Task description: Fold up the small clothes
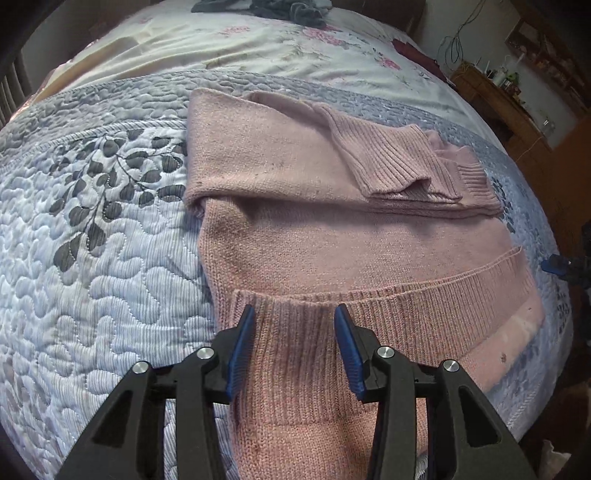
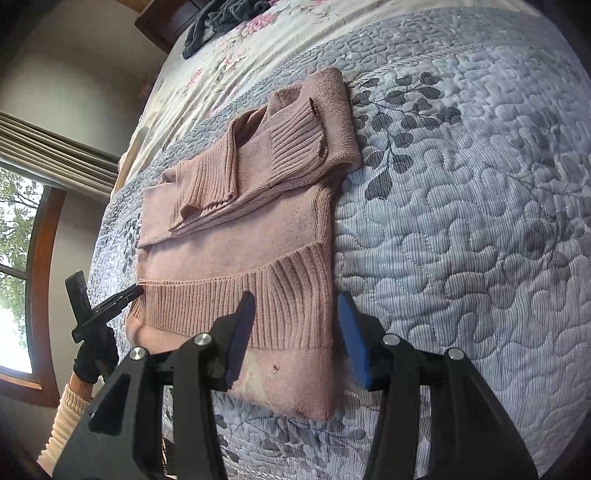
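Observation:
A pink knit sweater (image 1: 295,229) (image 2: 240,221) lies flat on the quilted bedspread (image 1: 110,258) (image 2: 461,240). Its sleeves are folded across the chest and its ribbed hem (image 1: 406,295) (image 2: 258,291) is turned up over the body. My left gripper (image 1: 295,321) is open just above the hem's left end, with knit showing between the fingers. In the right wrist view the left gripper (image 2: 125,295) sits at the hem's far corner, held by a gloved hand (image 2: 94,354). My right gripper (image 2: 295,299) is open over the hem's other corner, holding nothing.
A dark grey garment (image 1: 284,11) (image 2: 218,18) lies at the far end of the bed on a floral sheet (image 1: 258,48). A wooden dresser (image 1: 502,107) stands beyond one side of the bed, a window (image 2: 18,258) beyond the other.

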The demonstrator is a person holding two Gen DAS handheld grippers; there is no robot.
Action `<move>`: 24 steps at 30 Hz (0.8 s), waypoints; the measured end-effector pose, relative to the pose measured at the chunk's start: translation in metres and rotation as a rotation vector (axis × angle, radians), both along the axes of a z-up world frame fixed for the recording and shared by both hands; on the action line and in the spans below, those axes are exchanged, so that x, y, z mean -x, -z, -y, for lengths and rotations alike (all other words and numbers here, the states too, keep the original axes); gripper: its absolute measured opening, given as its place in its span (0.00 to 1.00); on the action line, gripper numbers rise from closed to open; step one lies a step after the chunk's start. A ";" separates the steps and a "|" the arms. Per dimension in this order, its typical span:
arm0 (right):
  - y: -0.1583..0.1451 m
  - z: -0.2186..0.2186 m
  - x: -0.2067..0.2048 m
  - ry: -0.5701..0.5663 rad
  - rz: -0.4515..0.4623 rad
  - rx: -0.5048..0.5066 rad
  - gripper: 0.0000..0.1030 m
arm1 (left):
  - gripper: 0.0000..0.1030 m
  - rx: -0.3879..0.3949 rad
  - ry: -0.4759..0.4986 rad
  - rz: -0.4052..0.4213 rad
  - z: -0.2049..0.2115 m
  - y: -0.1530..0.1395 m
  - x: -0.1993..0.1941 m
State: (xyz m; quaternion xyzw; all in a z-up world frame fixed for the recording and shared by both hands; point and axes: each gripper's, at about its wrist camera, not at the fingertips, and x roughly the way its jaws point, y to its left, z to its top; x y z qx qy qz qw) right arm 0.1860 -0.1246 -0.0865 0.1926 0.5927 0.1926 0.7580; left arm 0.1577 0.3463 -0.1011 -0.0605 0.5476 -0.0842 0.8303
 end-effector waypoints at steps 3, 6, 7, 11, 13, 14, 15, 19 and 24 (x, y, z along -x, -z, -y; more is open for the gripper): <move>-0.001 -0.011 -0.002 -0.041 0.019 0.046 0.46 | 0.26 -0.027 -0.002 0.020 -0.001 -0.004 0.004; 0.000 -0.024 -0.001 -0.094 0.037 0.097 0.49 | 0.28 -0.044 0.014 0.055 -0.002 -0.010 0.008; 0.001 -0.028 -0.001 -0.106 0.039 0.112 0.49 | 0.30 -0.069 0.029 0.063 0.000 -0.011 0.009; 0.007 -0.034 -0.001 -0.120 0.034 0.117 0.49 | 0.35 -0.110 0.049 0.103 0.003 -0.017 0.007; 0.010 -0.034 -0.001 -0.119 0.027 0.113 0.49 | 0.38 -0.083 0.049 0.134 0.000 -0.023 0.008; 0.011 -0.033 -0.002 -0.122 0.026 0.115 0.49 | 0.45 -0.064 0.049 0.136 -0.003 -0.023 0.008; 0.013 -0.033 -0.002 -0.126 0.023 0.119 0.49 | 0.48 -0.055 0.048 0.123 -0.005 -0.021 0.006; 0.016 -0.032 -0.005 -0.125 0.016 0.124 0.49 | 0.49 -0.056 0.075 0.039 -0.004 0.000 0.001; 0.016 -0.032 -0.008 -0.136 0.023 0.128 0.49 | 0.48 -0.050 0.075 0.035 0.000 0.006 0.003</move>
